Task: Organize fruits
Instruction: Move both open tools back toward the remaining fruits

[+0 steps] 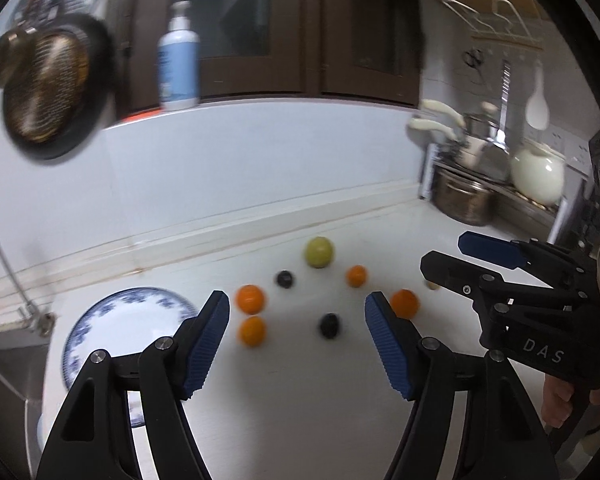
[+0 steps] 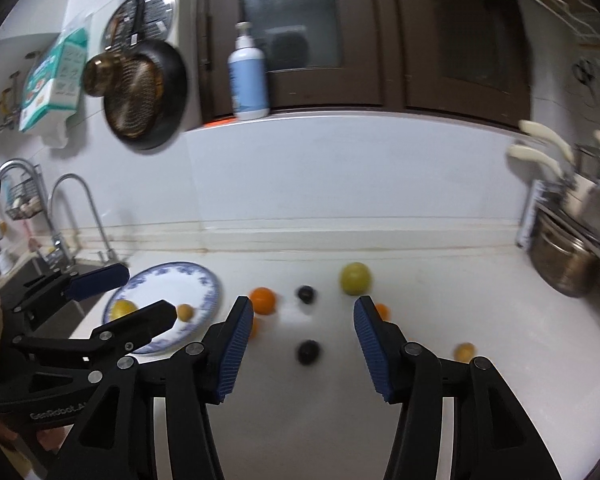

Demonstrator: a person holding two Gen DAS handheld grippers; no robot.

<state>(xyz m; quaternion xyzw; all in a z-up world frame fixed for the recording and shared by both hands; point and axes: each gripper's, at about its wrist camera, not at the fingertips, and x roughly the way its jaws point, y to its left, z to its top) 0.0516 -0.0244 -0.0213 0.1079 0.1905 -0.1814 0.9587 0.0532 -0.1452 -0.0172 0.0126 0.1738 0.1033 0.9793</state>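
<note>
While both pairs of jaws stand spread wide and hold nothing, the fruits lie scattered on the white worktop [image 1: 300, 400].

Left wrist view, left gripper [image 1: 297, 312]: released; a dark fruit [image 1: 330, 325] lies between and just ahead of its tips.
Left wrist view, oranges: two [image 1: 251, 299] [image 1: 252, 331] just beside the left finger, one [image 1: 404, 303] touching the right finger's outline, a smaller one [image 1: 356, 275] farther back.
Left wrist view, far fruits: green fruit [image 1: 319, 252] and second dark fruit [image 1: 285, 279] nearer the wall.
Left wrist view, plate [image 1: 99, 320]: blue-patterned, at left near the sink edge.
Left wrist view, right gripper [image 1: 444, 256]: spread apart at right.

Right wrist view, right gripper [image 2: 297, 312]: released; the dark fruit [image 2: 308, 352] lies between its fingers.
Right wrist view, plate [image 2: 207, 284]: holds a yellow fruit [image 2: 123, 309] and a small one [image 2: 185, 312].
Right wrist view, room: bare worktop right of the jaws except a small yellow fruit [image 2: 464, 351]; pots [image 2: 560, 264] bound the far right.
</note>
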